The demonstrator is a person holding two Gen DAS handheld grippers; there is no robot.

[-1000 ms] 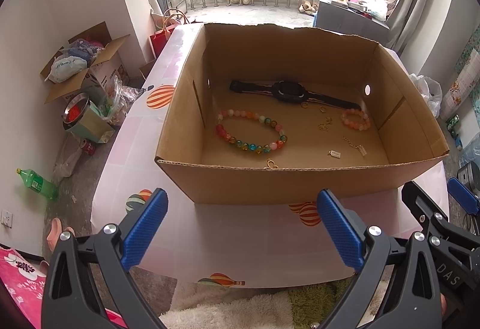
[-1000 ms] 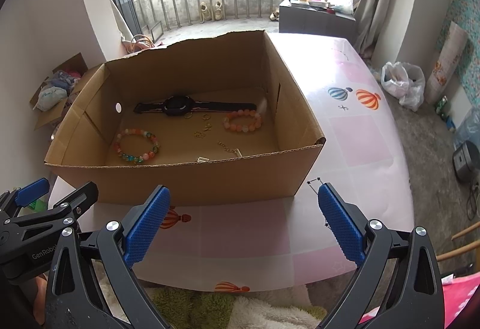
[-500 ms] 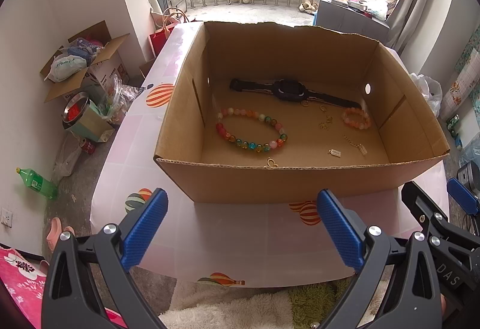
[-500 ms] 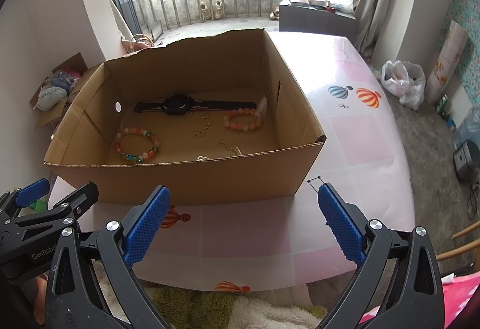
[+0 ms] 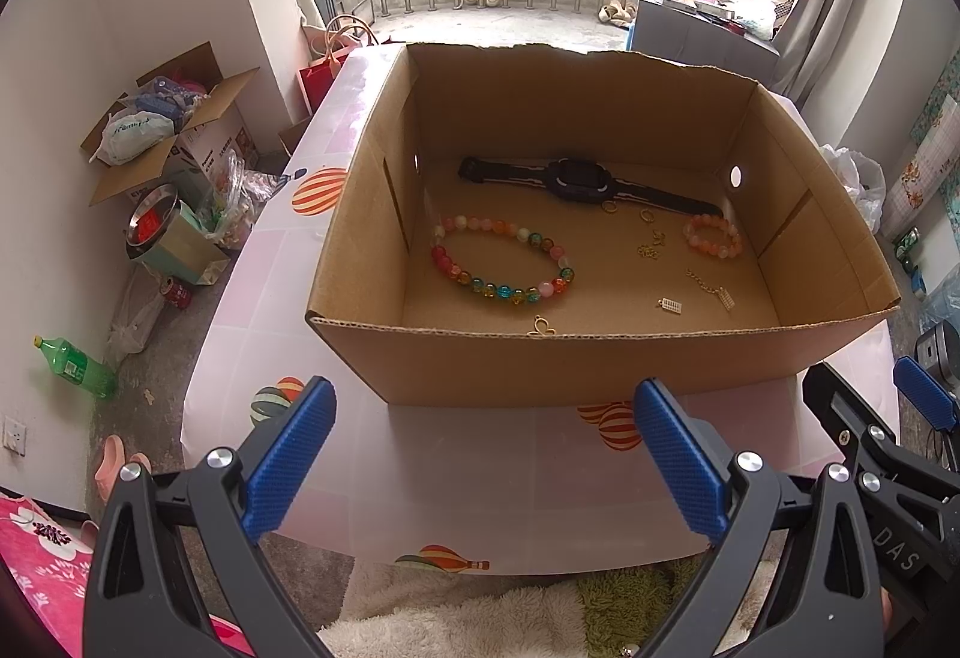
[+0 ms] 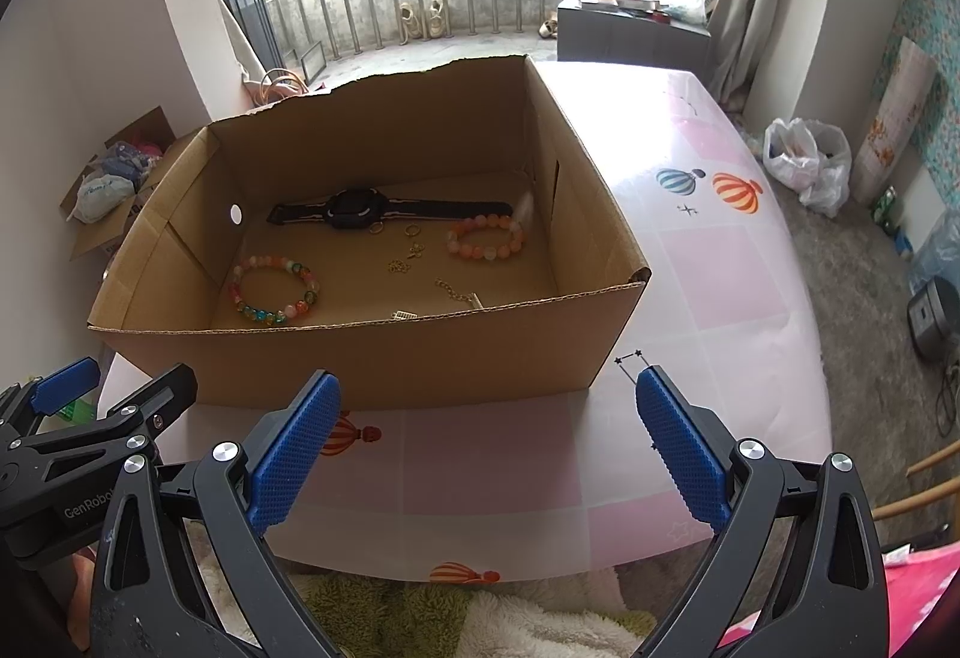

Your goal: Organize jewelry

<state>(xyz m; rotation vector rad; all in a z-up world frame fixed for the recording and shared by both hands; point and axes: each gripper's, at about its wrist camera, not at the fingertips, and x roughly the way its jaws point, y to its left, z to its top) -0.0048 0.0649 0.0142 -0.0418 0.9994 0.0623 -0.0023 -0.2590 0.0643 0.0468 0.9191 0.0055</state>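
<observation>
Nothing has moved since the earlier frames. Both grippers, left (image 5: 483, 454) and right (image 6: 486, 445), hover with fingers wide and empty. The jewelry lies in the box (image 5: 600, 358) at twelve o'clock: the watch (image 5: 579, 181) lies crosswise, and the beaded bracelet (image 5: 501, 262) is nearer the left.

"DAS" on right tool (image 5: 900, 484); "GenRobo" on left tool (image 6: 72, 454)

The near wall of the cardboard box (image 6: 384, 352) hides part of a small gold charm (image 6: 405, 316) in the right wrist view. Small gold pieces (image 5: 651, 245) beside the black watch (image 5: 579, 181) are too tiny to identify. Each claw's handles run off the bottom edge.
</observation>
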